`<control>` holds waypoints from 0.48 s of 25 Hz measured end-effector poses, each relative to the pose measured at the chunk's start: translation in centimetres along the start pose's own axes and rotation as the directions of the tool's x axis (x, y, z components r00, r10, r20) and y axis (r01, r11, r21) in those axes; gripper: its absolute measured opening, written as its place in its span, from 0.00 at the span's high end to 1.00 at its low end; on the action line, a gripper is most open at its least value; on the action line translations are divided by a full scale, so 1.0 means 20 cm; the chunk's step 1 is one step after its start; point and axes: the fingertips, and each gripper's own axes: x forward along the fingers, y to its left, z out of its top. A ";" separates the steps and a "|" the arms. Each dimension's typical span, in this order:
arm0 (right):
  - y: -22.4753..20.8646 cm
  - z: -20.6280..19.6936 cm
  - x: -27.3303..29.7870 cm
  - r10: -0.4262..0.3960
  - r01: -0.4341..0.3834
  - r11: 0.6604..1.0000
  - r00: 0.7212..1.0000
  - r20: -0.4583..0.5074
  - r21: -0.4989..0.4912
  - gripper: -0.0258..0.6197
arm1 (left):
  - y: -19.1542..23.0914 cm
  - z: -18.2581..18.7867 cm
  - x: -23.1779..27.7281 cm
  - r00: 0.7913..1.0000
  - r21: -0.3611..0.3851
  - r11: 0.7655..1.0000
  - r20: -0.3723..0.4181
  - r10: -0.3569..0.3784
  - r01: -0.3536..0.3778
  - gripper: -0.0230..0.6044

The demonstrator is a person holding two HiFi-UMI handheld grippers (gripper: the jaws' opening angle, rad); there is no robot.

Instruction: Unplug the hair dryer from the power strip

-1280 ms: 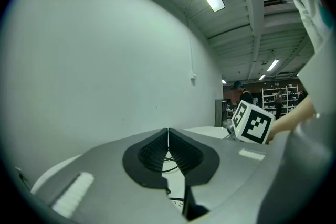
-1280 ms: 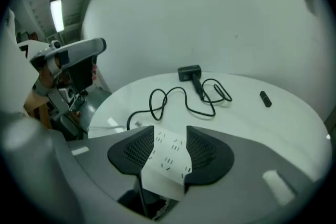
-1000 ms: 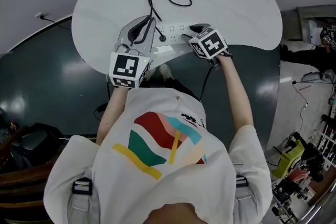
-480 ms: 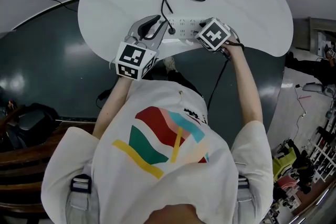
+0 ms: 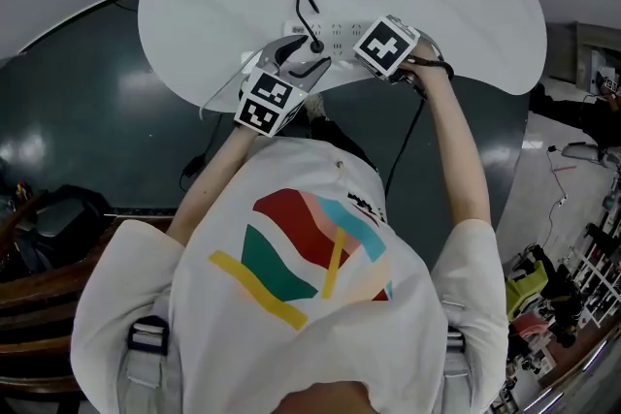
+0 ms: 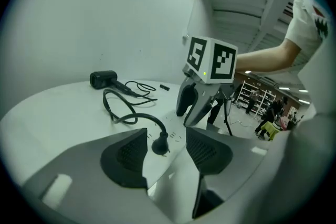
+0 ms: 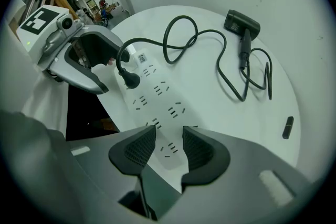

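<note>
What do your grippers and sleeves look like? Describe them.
Left gripper and right gripper: grey shells, dark ribbed pads, a white cube of black square markers each. White short-sleeved T-shirt, colourful print. Jaws opening: the left's around the plug, the right's over the power strip.

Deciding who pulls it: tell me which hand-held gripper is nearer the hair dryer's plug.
Left hand-held gripper. Its opening jaws flank the plug without touching. The right hand-held gripper, jaws also opening, hovers over the power strip's other end, nothing gripped.

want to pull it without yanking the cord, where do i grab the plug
Grip the plug by its black body, just above the power strip, coming from the near side. It stands upright, and its cord arches off the top toward the far side.
</note>
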 end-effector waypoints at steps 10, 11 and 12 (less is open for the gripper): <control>-0.01 0.01 0.01 -0.007 0.007 1.000 1.000 -0.011 0.010 0.68 | 0.02 0.05 0.09 1.000 0.092 0.996 -0.007 0.003 -0.002 0.84; 0.00 0.01 0.01 -0.004 0.004 1.000 1.000 -0.020 0.007 0.68 | 0.01 0.05 0.09 1.000 0.071 0.997 -0.004 -0.011 0.011 0.86; 0.00 0.01 0.01 -0.001 0.001 1.000 0.999 -0.035 0.007 0.68 | 0.01 0.05 0.09 1.000 0.052 0.998 0.002 -0.020 0.020 0.88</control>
